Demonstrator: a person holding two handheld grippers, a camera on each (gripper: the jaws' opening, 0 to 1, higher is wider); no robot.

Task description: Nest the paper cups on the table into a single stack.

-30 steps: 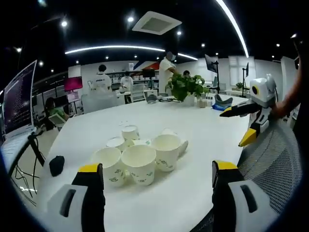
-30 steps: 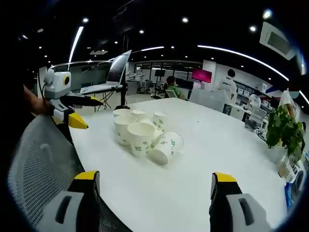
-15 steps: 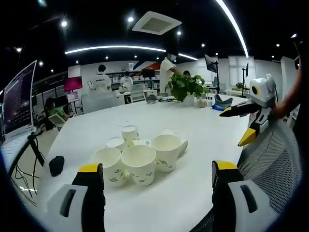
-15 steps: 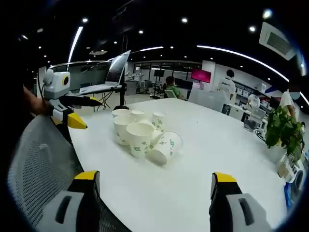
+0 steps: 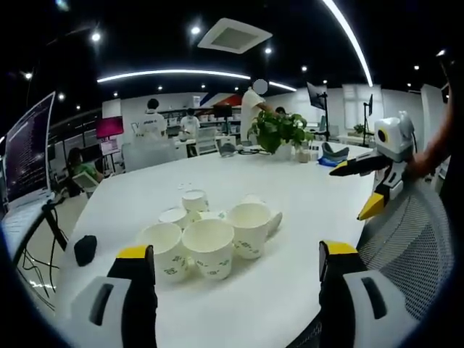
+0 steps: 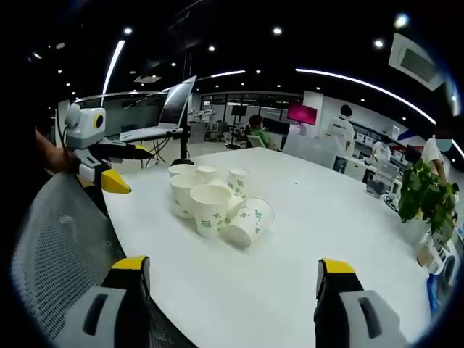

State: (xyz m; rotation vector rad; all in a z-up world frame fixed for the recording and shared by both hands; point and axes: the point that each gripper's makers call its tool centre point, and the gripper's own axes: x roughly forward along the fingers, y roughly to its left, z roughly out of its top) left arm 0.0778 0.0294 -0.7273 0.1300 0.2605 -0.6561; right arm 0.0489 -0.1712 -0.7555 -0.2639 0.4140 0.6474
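Both tongs, left tongs and right tongs, hang wide open and empty near the paper cups clustered on the white surface. Best to grip one upright cup's rim first.

Paper cups sit marginally lower-left in the right gripper view than a second ago: camera drift only.

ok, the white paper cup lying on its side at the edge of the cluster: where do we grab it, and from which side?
Probably across the body of the tipped white paper cup with green print, jaws on opposite sides of its wall, near the rim. It lies with its open mouth facing away from the upright cups, so come in from the bare white table side with the right gripper, which is open.
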